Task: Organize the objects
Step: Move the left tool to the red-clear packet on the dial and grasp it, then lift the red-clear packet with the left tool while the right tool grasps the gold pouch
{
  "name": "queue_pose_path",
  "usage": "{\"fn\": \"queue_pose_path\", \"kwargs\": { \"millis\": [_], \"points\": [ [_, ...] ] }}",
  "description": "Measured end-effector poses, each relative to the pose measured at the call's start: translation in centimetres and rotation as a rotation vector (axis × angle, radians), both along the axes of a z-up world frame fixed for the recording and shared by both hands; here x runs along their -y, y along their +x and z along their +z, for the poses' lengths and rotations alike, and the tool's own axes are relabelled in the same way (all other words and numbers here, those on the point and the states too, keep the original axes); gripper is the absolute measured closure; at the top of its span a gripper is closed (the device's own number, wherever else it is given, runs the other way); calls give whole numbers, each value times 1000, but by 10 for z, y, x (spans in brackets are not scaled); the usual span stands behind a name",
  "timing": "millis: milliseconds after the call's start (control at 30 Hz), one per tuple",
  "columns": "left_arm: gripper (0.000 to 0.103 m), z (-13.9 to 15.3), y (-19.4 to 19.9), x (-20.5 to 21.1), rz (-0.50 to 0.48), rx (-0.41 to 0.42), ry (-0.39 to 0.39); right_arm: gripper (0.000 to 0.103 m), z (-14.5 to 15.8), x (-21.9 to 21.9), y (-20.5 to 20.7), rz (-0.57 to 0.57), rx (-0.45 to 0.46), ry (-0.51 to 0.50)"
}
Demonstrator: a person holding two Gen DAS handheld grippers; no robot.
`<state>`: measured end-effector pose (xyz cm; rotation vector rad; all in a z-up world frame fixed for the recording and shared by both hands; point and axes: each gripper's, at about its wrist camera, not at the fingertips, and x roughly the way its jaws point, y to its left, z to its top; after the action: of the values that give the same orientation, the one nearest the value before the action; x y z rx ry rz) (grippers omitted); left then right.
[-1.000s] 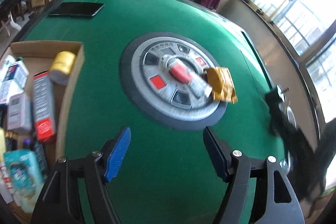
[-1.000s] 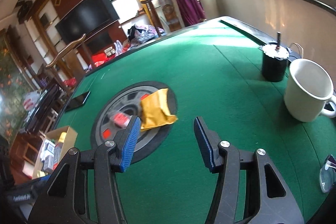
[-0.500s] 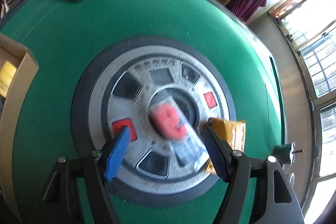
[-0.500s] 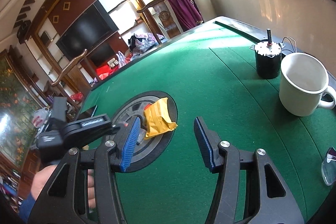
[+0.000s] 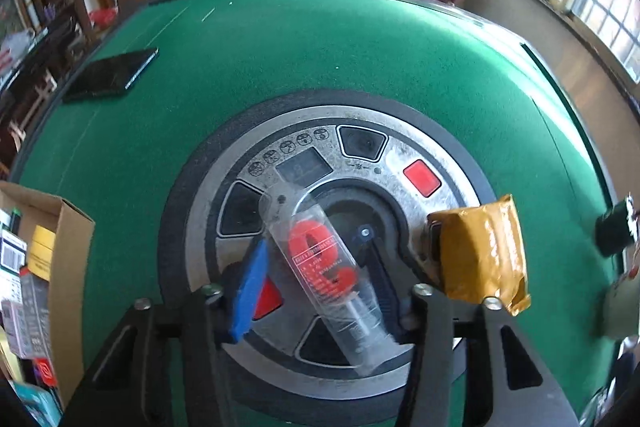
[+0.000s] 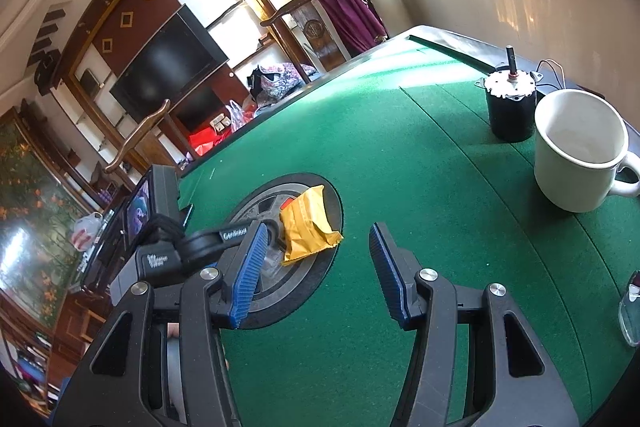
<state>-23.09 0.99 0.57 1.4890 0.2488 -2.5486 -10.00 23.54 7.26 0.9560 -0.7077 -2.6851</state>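
The left gripper [image 5: 312, 279] is seen with its jaws just drawn in around a clear plastic tube with a red label [image 5: 326, 267]; both pads appear to meet its sides. The tube lies slanted on the round metal centre panel [image 5: 360, 163] of the green felt table [image 5: 280, 59]. A yellow packet [image 5: 480, 251] rests just beside it, at the panel's edge. The right gripper [image 6: 316, 271] is held open over bare felt, nothing between its jaws. A white mug [image 6: 580, 155] and a small black motor [image 6: 510, 107] stand further off. A cardboard box [image 5: 68, 251] of items sits at the left.
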Motion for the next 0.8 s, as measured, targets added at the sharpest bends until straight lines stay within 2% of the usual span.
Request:
{"fn": "queue_pose_path", "kwargs": {
  "millis": [67,200,267,600,700,800],
  "points": [
    [71,1,7,5,-26,0,-16,50,-1,-1,0,-5,2,1],
    [72,2,27,15,-58,-14,-7,50,-3,-2,-3,-11,9,2],
    [75,1,39,17,-77,-30,-21,50,-4,-2,-2,-11,9,4],
    [76,-2,121,23,-159,-84,26,50,-11,8,-9,24,37,45],
    [76,-5,138,24,-182,-120,20,41,-14,18,-12,44,43,86],
    [76,-5,137,26,-199,-138,10,39,-18,34,-16,67,44,161]
  ]
}}
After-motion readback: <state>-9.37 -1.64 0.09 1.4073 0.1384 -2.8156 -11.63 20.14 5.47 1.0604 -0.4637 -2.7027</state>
